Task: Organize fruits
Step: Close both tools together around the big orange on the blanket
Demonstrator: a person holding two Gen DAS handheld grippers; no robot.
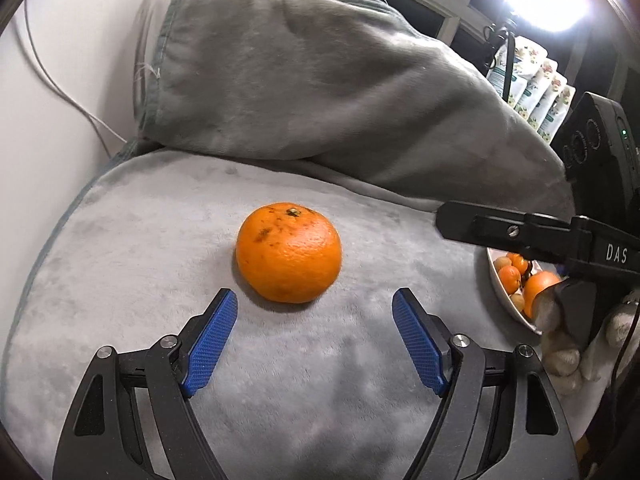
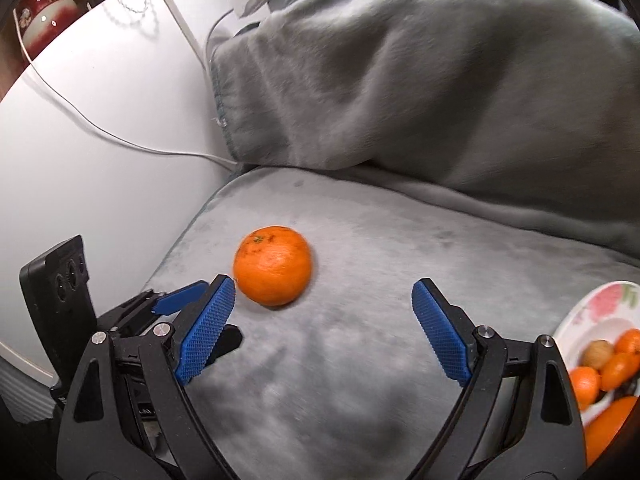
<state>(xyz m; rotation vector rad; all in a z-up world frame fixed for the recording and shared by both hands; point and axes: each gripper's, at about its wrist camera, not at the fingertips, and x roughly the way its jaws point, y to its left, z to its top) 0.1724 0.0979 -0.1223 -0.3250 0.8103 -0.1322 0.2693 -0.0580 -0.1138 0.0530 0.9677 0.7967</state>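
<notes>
An orange mandarin (image 1: 289, 253) lies alone on a grey plush cloth (image 1: 160, 240). My left gripper (image 1: 314, 304) is open and empty, its blue pads just short of the fruit on either side. The mandarin also shows in the right wrist view (image 2: 273, 266), ahead and left of my right gripper (image 2: 323, 296), which is open and empty. A white flowered plate (image 2: 600, 308) at the right holds several small oranges (image 2: 618, 364) and a brown nut (image 2: 597, 354). The plate also shows in the left wrist view (image 1: 506, 300).
A bunched grey blanket (image 1: 320, 80) rises behind the cloth. A white wall with a cable (image 2: 120, 140) is at the left. The right gripper's black body (image 1: 540, 236) and a gloved hand (image 1: 568, 344) are at the right; the left gripper's body (image 2: 60, 300) shows in the right view.
</notes>
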